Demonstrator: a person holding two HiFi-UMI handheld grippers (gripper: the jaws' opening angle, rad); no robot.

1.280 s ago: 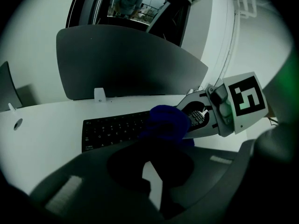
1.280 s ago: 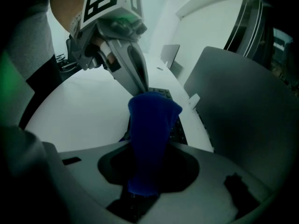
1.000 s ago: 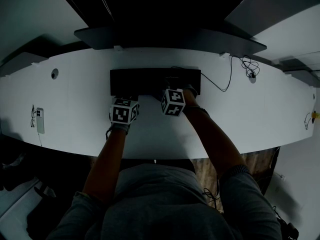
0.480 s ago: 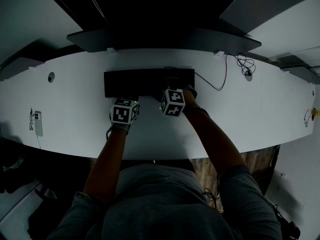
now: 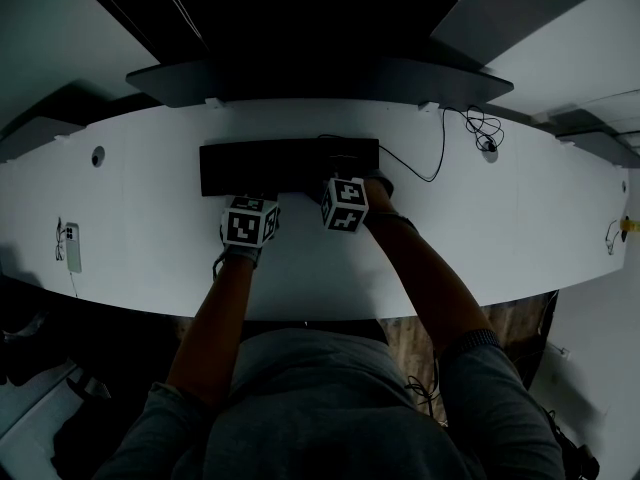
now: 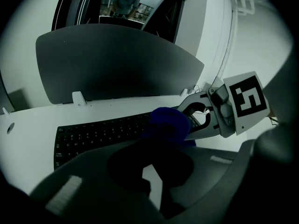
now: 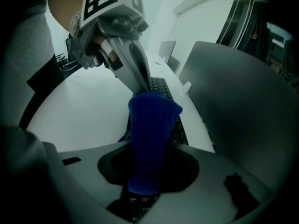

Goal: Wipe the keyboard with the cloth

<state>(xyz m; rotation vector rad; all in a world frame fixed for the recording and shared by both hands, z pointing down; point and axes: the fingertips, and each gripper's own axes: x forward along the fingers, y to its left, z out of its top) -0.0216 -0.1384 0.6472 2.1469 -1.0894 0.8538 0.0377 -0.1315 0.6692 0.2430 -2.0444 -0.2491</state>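
Shifting leftward in head view since 1 s ago: keyboard (image 5: 270,166), desk (image 5: 500,228), phone (image 5: 72,246); both grippers kept at same picture spots.
Right gripper (image 5: 337,181) clamped on cloth (image 7: 149,139). Cloth blue, soft, fuzzy, bunched into rounded wad, held between its 2 jaws, over keyboard just ahead of them.
Left gripper (image 5: 257,197) seen just left of right one, 2 jaws drawn together, nothing held, tips near keyboard.
Keyboard flat, black, rectangular, low matte keys. Desk smooth, white, curved.
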